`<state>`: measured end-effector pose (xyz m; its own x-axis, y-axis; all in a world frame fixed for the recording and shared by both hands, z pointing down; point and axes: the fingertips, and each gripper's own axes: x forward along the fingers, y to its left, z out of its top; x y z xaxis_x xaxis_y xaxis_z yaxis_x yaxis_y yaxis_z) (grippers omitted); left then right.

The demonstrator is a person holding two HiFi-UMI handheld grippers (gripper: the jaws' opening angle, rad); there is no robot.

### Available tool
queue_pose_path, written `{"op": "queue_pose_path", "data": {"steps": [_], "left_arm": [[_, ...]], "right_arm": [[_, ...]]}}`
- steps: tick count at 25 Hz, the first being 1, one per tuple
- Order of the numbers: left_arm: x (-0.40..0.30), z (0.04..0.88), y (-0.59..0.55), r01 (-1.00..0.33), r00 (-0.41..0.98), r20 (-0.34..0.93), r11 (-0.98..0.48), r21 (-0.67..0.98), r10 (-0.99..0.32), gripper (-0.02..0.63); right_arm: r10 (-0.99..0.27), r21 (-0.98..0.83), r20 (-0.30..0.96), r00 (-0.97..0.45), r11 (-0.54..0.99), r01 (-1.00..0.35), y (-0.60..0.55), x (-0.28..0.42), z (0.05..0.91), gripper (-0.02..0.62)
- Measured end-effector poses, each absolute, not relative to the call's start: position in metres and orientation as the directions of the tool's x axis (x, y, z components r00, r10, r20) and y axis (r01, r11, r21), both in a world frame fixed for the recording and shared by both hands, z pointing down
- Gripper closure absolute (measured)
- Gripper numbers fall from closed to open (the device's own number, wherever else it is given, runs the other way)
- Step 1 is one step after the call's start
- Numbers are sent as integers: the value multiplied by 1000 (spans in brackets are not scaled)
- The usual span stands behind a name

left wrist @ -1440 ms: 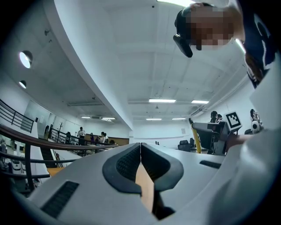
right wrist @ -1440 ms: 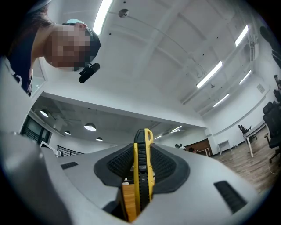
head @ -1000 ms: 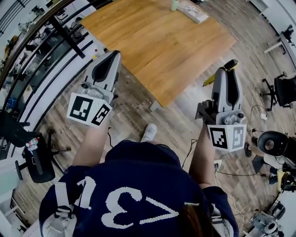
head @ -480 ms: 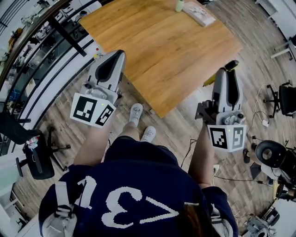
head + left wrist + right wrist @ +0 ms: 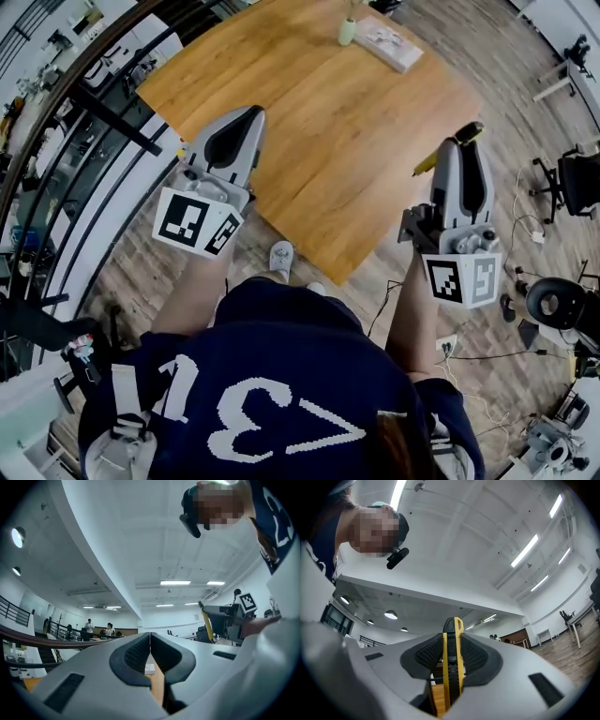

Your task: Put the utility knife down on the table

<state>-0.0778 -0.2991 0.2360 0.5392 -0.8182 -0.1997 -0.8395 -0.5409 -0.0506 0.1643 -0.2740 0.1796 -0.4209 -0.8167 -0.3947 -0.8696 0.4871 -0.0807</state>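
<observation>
Holding step, pre-placement: nothing is set down yet. Left gripper (image 5: 246,120) hangs over the near-left edge of the wooden table (image 5: 319,103). Its own view shows the ribbed pads pressed together w/ nothing between them, so it's idle and empty.

Table centre is bare. A small pale bottle (image 5: 347,31) and a flat white box (image 5: 391,44) sit at the far side, well apart from both grippers.

Right gripper (image 5: 466,142) is at the table's near-right corner, more or less over the edge. Its jaws are clamped on the utility knife (image 5: 452,667), whose yellow body w/ black slider stands upright between the pads, tip poking past them.

Next move, imo: carry the right gripper fwd over bare wood, lower till the knife is near or touching the top, tilt it flat, then part the jaws. Releasing at the corner risks a drop to the floor.

Writing: no brand legible on the knife. Both marker cubes (image 5: 199,223) carry black-and-white square codes only. Navy top (image 5: 272,375) has big white figures, approx "31" plus an angular mark, not sure. Box print too small to read.
</observation>
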Motion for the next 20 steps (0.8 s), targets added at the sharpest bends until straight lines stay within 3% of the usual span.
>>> {"op": "queue_pose_path", "data": {"steps": [9, 20], "left_arm": [[-87, 242, -355, -798, 594, -197, -602, -22, -780, 589], [-78, 258, -364, -822, 561, -160, -569, 2, -812, 589]], "right_arm": [[-856, -79, -343, -387, 437, -896, -314, 141, 193, 468], [-860, -93, -298, -414, 458, -884, -333, 150, 203, 469]]}}
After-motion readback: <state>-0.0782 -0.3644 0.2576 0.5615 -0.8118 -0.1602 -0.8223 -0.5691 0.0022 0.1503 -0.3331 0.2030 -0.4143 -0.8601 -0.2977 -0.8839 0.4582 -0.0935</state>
